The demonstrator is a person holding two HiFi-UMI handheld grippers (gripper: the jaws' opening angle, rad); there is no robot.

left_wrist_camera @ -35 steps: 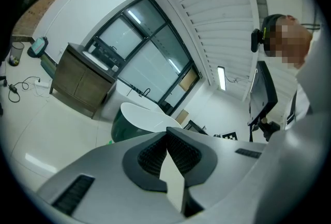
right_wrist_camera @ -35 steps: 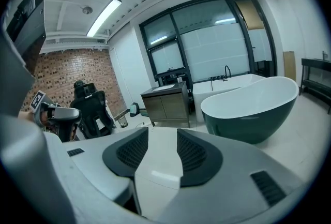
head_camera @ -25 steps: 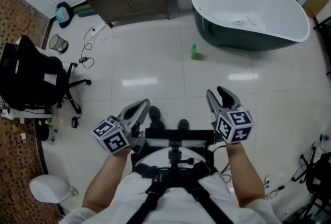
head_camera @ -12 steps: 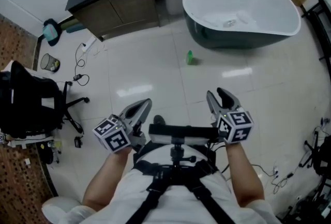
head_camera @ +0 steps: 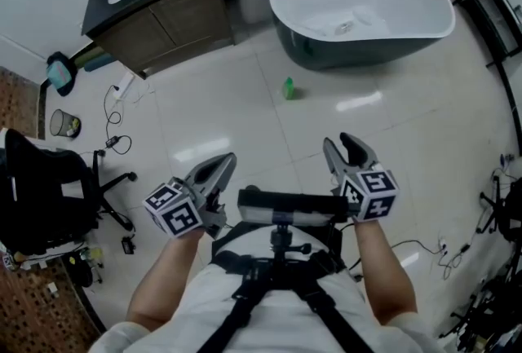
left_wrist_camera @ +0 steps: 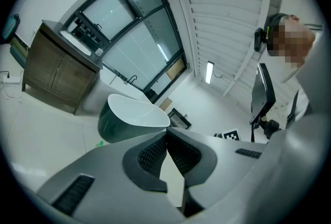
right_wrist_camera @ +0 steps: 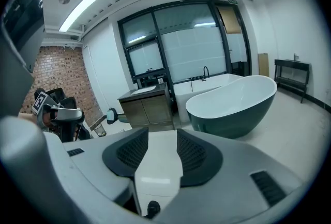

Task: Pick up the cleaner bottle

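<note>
The cleaner bottle (head_camera: 288,88) is a small green bottle that stands upright on the pale tiled floor, just in front of the dark-sided bathtub (head_camera: 359,9). It shows as a tiny green spot (left_wrist_camera: 100,143) in the left gripper view. My left gripper (head_camera: 227,158) is held at waist height far short of the bottle, its pads touching at the tips with nothing between them (left_wrist_camera: 166,134). My right gripper (head_camera: 338,144) is alongside it, jaws apart and empty (right_wrist_camera: 163,132). The right gripper view does not show the bottle.
A wooden vanity (head_camera: 155,13) with a sink stands left of the tub. A black office chair (head_camera: 41,188), a wire bin (head_camera: 64,124) and loose cables (head_camera: 114,111) lie at the left. A black rack (head_camera: 497,17) and more cables are at the right.
The whole view has shifted: tub and bottle slid left in the picture, chair and bin slid down. Both grippers keep their places in the picture, jaws unchanged.
</note>
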